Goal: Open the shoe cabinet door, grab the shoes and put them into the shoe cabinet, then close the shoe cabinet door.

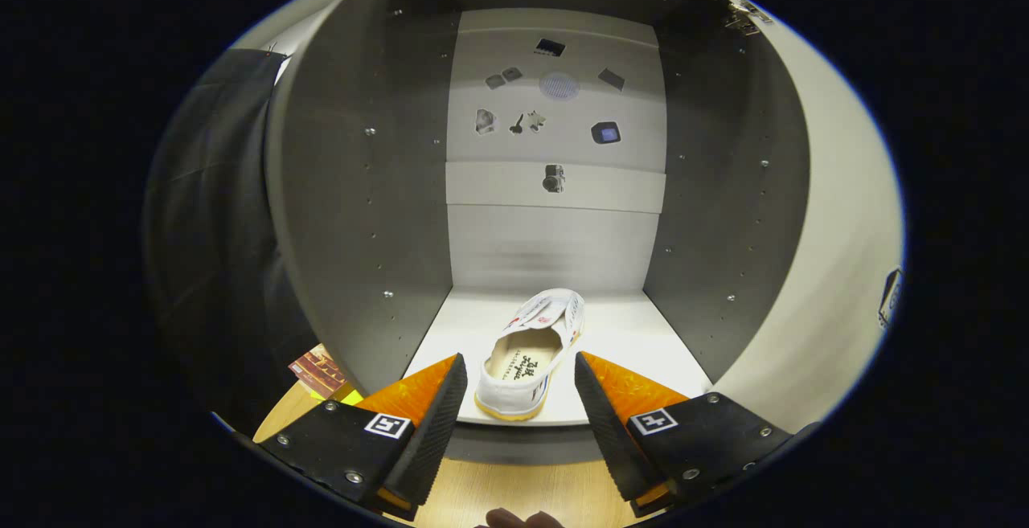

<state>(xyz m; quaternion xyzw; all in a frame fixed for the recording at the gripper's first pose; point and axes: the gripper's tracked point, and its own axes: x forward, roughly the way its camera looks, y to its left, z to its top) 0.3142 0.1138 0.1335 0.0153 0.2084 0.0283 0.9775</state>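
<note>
A white canvas shoe (pixel 532 349) with a yellowish sole lies on the bottom shelf (pixel 635 335) of the open shoe cabinet (pixel 362 190), heel toward me and toe pointing to the back wall. My gripper (pixel 521 387) is open, its fingers (pixel 438 419) standing on either side of the shoe's heel with a gap on each side, touching nothing. The cabinet door (pixel 836 231) is swung wide open on the right, its hinge near the top.
Small stickers dot the cabinet's back wall (pixel 555 134). Black cloth hangs left of the cabinet. A wooden floor (pixel 514 492) runs below the shelf edge, with a brick-patterned card (pixel 317 370) on it at the left. A fingertip shows beneath the fingers.
</note>
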